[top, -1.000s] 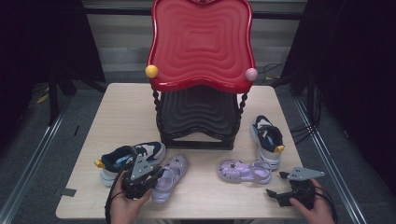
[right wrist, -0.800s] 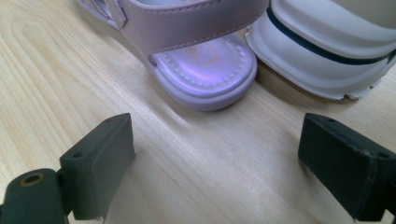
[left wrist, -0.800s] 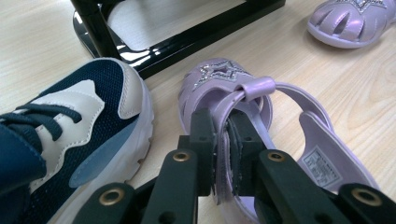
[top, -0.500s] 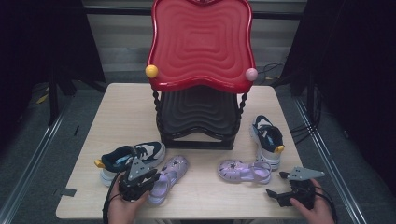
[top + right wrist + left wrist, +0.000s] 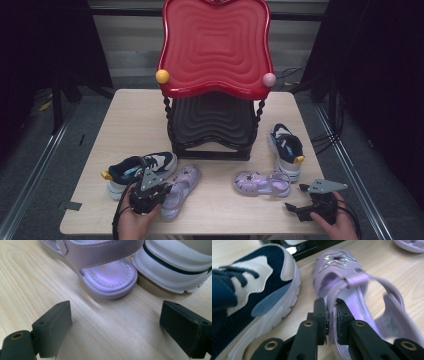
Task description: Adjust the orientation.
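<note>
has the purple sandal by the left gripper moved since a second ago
Yes. The purple sandal, clamped in the left gripper, has slid slightly left, toward the table's near edge, closer alongside the dark blue sneaker.

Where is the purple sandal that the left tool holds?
In the high view, the purple sandal lies at the table's front left, beside the blue sneaker, its side strap pinched by the left tool.

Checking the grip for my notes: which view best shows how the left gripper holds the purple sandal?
The left gripper view: the left gripper is pinched shut on the purple sandal at its side edge. The high view shows that gripper covering part of the sandal.
</note>
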Demonstrator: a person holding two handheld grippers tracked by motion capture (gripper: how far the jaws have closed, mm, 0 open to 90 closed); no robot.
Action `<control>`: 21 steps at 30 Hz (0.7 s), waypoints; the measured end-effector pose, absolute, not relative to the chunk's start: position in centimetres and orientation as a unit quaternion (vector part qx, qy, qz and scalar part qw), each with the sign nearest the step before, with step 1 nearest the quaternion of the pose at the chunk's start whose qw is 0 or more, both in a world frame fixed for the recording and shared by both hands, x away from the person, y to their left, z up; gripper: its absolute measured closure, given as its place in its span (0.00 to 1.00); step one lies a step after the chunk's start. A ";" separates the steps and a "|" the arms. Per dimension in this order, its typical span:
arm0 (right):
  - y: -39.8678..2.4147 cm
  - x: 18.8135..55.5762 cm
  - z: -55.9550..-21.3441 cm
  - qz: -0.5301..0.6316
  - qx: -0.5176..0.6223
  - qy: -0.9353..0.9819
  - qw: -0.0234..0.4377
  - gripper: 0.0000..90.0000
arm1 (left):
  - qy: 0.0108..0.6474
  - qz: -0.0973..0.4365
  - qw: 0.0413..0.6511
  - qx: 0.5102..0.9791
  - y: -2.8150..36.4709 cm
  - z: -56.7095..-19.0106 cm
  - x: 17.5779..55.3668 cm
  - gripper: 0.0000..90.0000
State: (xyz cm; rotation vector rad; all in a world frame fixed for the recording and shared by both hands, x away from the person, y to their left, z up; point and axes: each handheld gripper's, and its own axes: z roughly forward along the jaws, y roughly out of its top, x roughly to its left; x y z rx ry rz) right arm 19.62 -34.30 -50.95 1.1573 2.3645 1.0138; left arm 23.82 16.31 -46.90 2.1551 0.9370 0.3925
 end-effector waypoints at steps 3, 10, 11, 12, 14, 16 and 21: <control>-34.3 19.6 -50.9 0.355 0.405 0.827 0.160 0.11 | 0.356 0.166 0.367 0.843 16.0 -46.8 23.7 0.91; -34.3 19.6 -50.9 0.355 0.405 0.827 0.160 0.11 | 0.342 0.180 0.380 0.840 15.6 -46.0 23.3 0.92; -34.3 19.6 -50.9 0.355 0.405 0.827 0.160 0.11 | 0.341 0.179 0.384 0.839 15.6 -45.9 23.2 0.92; -34.3 19.6 -50.9 0.355 0.405 0.827 0.160 0.11 | 0.339 0.181 0.382 0.840 15.6 -45.8 23.2 0.92; -34.3 19.6 -50.9 0.355 0.405 0.828 0.159 0.11 | 0.335 0.183 0.385 0.840 15.5 -45.6 23.2 0.92; -34.3 19.6 -50.9 0.355 0.404 0.828 0.159 0.11 | 0.335 0.183 0.388 0.839 15.4 -45.5 23.1 0.92; -34.3 19.6 -50.9 0.355 0.404 0.828 0.159 0.11 | 0.335 0.184 0.396 0.835 15.4 -44.7 22.9 0.91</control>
